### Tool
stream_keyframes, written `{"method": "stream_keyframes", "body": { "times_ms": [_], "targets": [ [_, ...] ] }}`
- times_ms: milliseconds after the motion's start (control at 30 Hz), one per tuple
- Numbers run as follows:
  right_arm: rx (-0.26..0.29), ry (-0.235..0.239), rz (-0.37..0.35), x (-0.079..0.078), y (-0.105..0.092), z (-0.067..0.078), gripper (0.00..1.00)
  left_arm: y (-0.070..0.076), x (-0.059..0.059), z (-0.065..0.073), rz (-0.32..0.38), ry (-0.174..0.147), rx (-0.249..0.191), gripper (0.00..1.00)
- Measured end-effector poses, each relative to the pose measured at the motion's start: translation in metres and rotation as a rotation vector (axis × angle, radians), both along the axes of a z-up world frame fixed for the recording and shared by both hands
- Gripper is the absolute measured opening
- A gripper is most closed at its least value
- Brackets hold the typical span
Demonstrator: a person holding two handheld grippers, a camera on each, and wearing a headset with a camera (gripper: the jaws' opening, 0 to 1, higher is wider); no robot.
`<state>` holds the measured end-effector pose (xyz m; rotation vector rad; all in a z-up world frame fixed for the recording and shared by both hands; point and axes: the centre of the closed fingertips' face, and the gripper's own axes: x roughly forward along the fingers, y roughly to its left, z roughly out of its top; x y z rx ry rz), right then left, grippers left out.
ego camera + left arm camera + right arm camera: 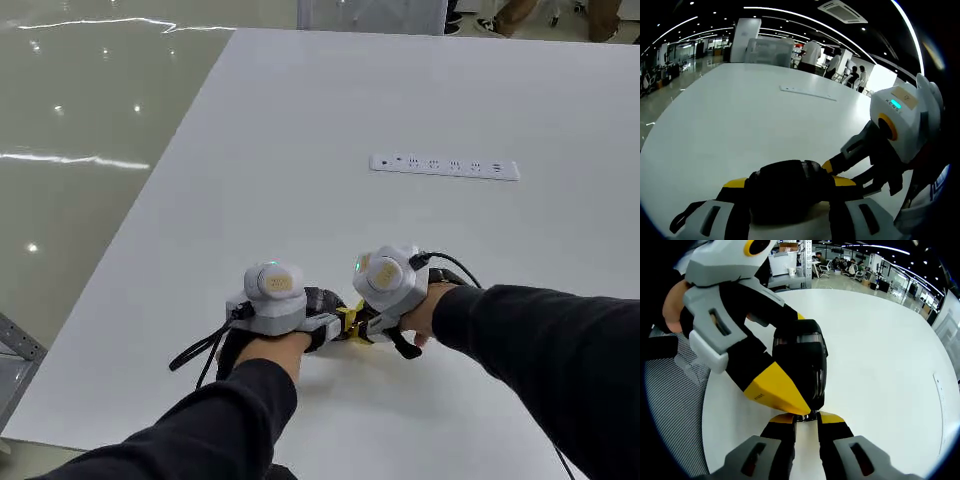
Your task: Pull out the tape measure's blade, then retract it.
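Tape measure [800, 360], a rigid, probably light and slick case, sits clamped between the left claw [787, 182] jaws close to the table [300, 120], while the right claw [807, 418], nearly closed, pinches the thin, likely springy blade hook [809, 414] at its tips.

A white power strip [444, 167] lies flat on the white counter [300, 120]. Glossy floor [80, 120] stretches beyond its edge.

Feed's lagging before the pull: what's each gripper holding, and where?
Left gripper clamps the black ribbed tape-measure case; right gripper pinches the metal blade tip.
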<state>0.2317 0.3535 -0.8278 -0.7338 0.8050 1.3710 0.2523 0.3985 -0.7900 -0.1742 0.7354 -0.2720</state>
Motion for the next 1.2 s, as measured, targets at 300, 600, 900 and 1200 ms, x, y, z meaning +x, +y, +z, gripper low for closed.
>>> {"method": "stream_keyframes", "body": {
  "times_ms": [300, 600, 900, 1200],
  "targets": [
    [0.075, -0.008, -0.069, -0.002, -0.006, 0.006, 0.20, 0.007, 0.004, 0.014, -0.047, -0.070, -0.054, 0.60],
    [0.189, -0.050, -0.193, -0.011, -0.037, 0.026, 0.30, 0.027, -0.015, 0.014, -0.190, -0.093, -0.187, 1.00],
    [0.274, -0.105, -0.325, -0.020, -0.077, 0.050, 0.43, 0.032, -0.058, 0.022, -0.396, -0.123, -0.107, 1.00],
    [0.312, -0.153, -0.453, -0.030, -0.142, 0.072, 0.57, 0.048, -0.059, 0.041, -0.435, -0.210, -0.071, 1.00]
  ]
}}
